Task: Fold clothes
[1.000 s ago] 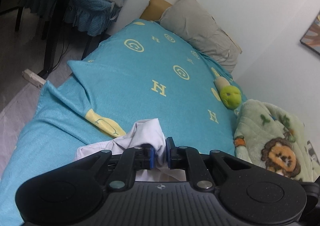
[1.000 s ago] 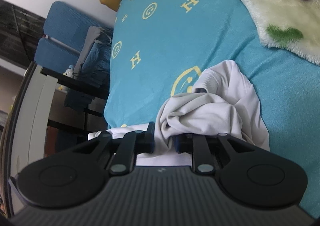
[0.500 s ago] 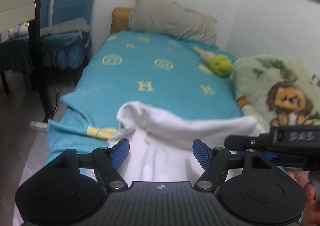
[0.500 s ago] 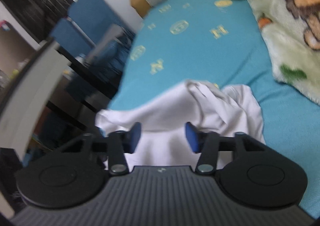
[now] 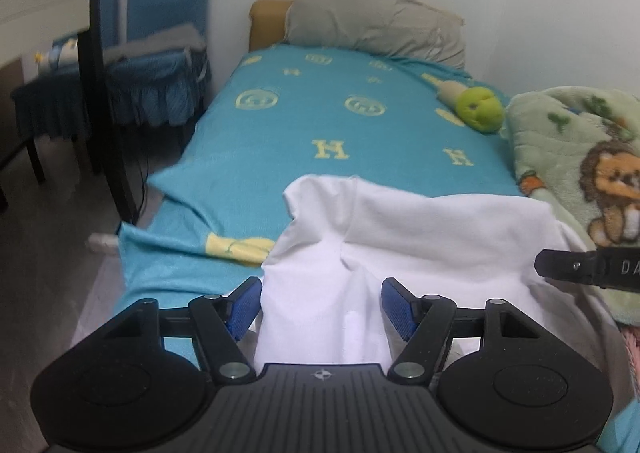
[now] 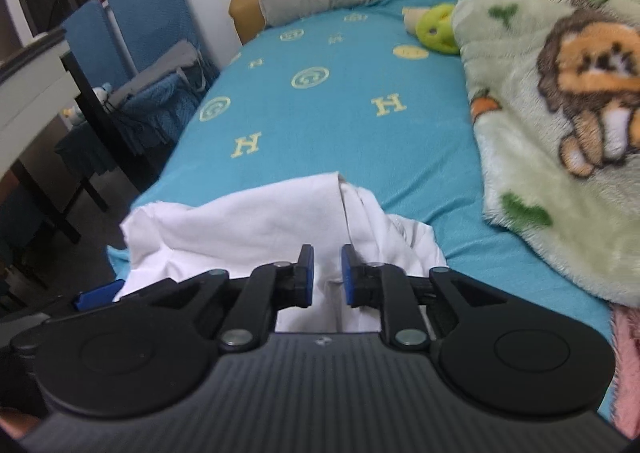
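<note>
White shirt (image 5: 420, 237) lay rumpled across the near end of the bed (image 5: 320, 125), over the teal sheet. Left gripper (image 5: 320, 307) fingers were apart and narrowing, cloth between them, not pinched. Right gripper (image 6: 327, 275) fingers were nearly together and closing, cloth in the narrow gap; contact could not be told. Lion blanket (image 6: 560, 93) lay beside the shirt.
</note>
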{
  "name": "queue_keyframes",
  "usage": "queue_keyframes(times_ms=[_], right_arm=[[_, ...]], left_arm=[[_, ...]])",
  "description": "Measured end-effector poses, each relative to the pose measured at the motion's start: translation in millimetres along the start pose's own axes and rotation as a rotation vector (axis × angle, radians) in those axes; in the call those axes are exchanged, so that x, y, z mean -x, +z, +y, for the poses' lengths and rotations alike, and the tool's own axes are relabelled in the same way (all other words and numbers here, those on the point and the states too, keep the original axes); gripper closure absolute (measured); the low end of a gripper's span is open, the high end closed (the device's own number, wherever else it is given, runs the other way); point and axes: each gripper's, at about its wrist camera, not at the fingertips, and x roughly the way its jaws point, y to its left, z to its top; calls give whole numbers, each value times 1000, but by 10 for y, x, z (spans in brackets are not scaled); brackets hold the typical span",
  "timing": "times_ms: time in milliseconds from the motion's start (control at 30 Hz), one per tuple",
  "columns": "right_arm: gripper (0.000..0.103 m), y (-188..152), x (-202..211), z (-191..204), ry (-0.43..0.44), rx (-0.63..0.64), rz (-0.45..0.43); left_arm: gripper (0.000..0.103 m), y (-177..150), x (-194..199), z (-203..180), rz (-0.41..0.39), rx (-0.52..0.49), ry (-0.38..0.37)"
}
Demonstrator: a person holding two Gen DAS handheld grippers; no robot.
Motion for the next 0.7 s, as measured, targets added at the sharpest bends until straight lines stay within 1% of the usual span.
queue_keyframes(times_ms=[67, 133, 167, 200, 233, 267, 333, 400, 567, 633, 700], right_arm=[[84, -20, 116, 13, 6, 6, -5], [81, -64, 190, 49, 1, 34, 0], [67, -87, 213, 65, 2, 48, 6], [46, -106, 220, 80, 9, 55, 15], [37, -126, 220, 86, 16, 58, 17], [30, -147, 217, 94, 22, 62, 20], [31, -191, 163, 129, -1, 87, 36], [31, -238, 82, 139, -32, 105, 55], [30, -336, -43, 141, -49, 147, 94], [30, -355, -50, 150, -53, 161, 94], [30, -362, -44, 141, -53, 162, 92]], left_arm=[[35, -32, 127, -15, -2, 2, -18], [35, -76, 244, -41, -4, -1, -37], [35, -100, 294, -60, -6, -6, -42], [34, -126, 317, -82, -1, -18, -36], [34, -156, 312, -103, 12, -31, -22], [35, -187, 307, -124, 24, -45, -8], [34, -249, 246, -130, 62, -64, 14], [31, -293, 178, -102, 92, -67, 25], [30, -332, 155, -41, 124, -54, 24], [31, -329, 211, -22, 128, -29, 18], [31, -332, 316, 22, 123, 20, 4]])
